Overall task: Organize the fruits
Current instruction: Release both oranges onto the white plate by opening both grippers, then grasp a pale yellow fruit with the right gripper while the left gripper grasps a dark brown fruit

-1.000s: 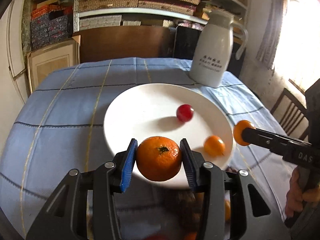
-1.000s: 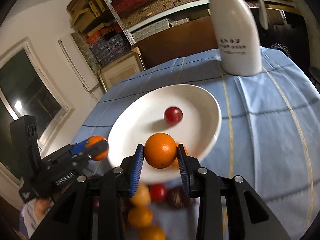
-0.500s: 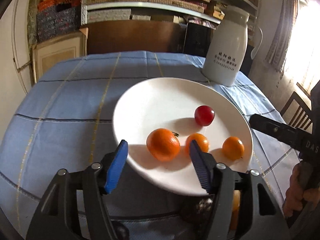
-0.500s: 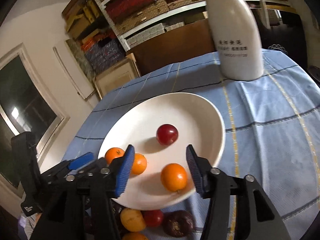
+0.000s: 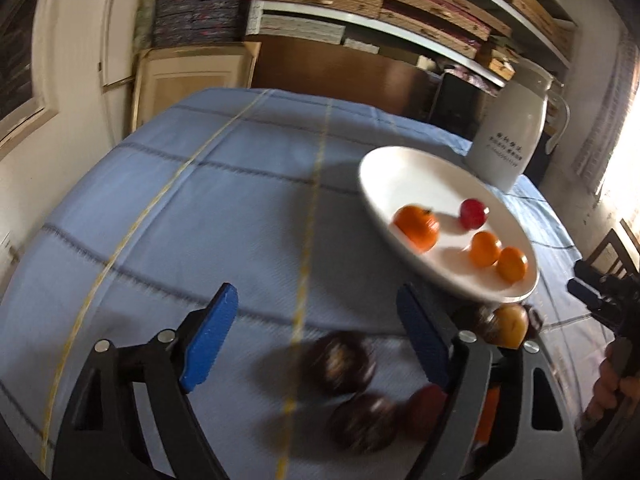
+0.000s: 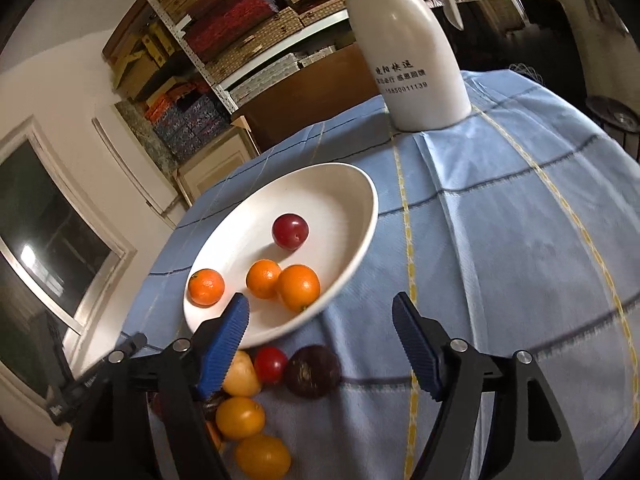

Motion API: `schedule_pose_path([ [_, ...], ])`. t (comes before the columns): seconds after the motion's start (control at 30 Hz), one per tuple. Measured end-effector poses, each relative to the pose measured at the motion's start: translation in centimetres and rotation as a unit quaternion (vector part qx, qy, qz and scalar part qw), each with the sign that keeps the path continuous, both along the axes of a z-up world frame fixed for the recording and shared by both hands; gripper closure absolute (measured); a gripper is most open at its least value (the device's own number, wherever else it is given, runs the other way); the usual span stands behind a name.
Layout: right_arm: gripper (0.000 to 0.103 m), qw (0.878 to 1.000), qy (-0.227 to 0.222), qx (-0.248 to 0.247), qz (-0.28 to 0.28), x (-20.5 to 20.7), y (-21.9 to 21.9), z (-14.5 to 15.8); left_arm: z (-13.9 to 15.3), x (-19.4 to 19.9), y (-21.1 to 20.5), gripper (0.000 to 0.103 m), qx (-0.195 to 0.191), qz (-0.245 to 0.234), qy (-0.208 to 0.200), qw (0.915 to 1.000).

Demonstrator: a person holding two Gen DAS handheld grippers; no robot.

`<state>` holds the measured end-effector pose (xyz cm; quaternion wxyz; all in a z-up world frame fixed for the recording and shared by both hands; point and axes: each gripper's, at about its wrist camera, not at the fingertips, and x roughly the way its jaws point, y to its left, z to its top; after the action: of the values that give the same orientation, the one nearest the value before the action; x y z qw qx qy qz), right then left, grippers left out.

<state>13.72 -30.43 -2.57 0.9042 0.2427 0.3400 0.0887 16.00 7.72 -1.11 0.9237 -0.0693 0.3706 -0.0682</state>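
Observation:
A white plate [image 5: 384,176] [image 6: 340,184] on the blue tablecloth holds three oranges [image 5: 417,222] [image 6: 299,287] and a red plum [image 5: 473,213] [image 6: 290,231]. My left gripper [image 5: 316,334] is open and empty, above the cloth to the left of the plate, near dark purple fruits [image 5: 344,362]. My right gripper [image 6: 320,336] is open and empty, over the plate's near rim. Loose fruit lies in front of the plate: a dark purple fruit [image 6: 312,370], a small red fruit [image 6: 271,364], and yellow-orange fruits [image 6: 240,418].
A tall white jug [image 5: 510,136] [image 6: 412,52] stands behind the plate. Shelves with boxes [image 6: 248,40] fill the back wall. The right gripper's black body and the hand holding it [image 5: 612,320] show at the right edge of the left wrist view.
Both grippers let go of their oranges onto the plate and opened wide. The left gripper has since swung left and back over the loose fruit; the right has drawn back.

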Motion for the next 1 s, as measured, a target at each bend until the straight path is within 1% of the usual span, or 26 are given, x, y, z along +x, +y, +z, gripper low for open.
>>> schedule_pose_path([
  [0.1, 0.028, 1.0, -0.001, 0.001, 0.003, -0.7, 0.1, 0.0, -0.4, -0.3, 0.5, 0.022, -0.004, 0.003, 0.011, 0.9999],
  [0.23, 0.028, 1.0, -0.001, -0.005, 0.014, -1.7, 0.5, -0.2, -0.5, -0.4, 0.1, 0.021, 0.007, 0.003, 0.009, 0.9999],
  [0.27, 0.028, 1.0, -0.001, -0.006, 0.016, -1.8, 0.6, -0.2, -0.4, -0.5, -0.1, 0.021, 0.008, -0.003, 0.006, 0.9999],
  [0.37, 0.028, 1.0, -0.001, -0.012, 0.019, -1.8, 0.9, -0.1, 0.1, -0.7, -1.8, 0.02, 0.011, -0.044, -0.004, 0.999],
  [0.47, 0.028, 1.0, 0.005, -0.006, 0.025, -1.7, 0.9, -0.2, 0.2, -0.4, -5.0, 0.02, 0.042, -0.099, -0.003, 0.9942],
  [0.6, 0.028, 0.997, 0.017, 0.049, 0.062, -1.3, 1.0, -0.7, 0.3, -0.2, -7.9, 0.02, 0.064, -0.147, 0.005, 0.9871],
  [0.67, 0.028, 0.995, 0.019, 0.059, 0.072, -1.3, 1.2, -0.7, -0.1, 0.2, -9.3, 0.02, 0.081, -0.163, 0.013, 0.9831],
  [0.77, 0.028, 0.996, 0.018, 0.057, 0.07, -1.3, 1.3, -0.6, -0.9, 0.7, -10.7, 0.02, 0.102, -0.177, 0.029, 0.9786],
  [0.83, 0.028, 0.996, 0.02, 0.06, 0.067, -1.3, 1.1, -0.6, -1.0, 1.0, -11.3, 0.02, 0.112, -0.179, 0.03, 0.977],
  [0.97, 0.028, 0.996, 0.023, 0.061, 0.067, -1.2, 1.1, -0.7, -1.2, 1.4, -12.1, 0.02, 0.113, -0.185, 0.034, 0.9755],
  [1.0, 0.028, 0.996, 0.023, 0.059, 0.067, -1.2, 1.2, -0.7, -1.3, 1.5, -12.5, 0.02, 0.12, -0.189, 0.036, 0.974],
])
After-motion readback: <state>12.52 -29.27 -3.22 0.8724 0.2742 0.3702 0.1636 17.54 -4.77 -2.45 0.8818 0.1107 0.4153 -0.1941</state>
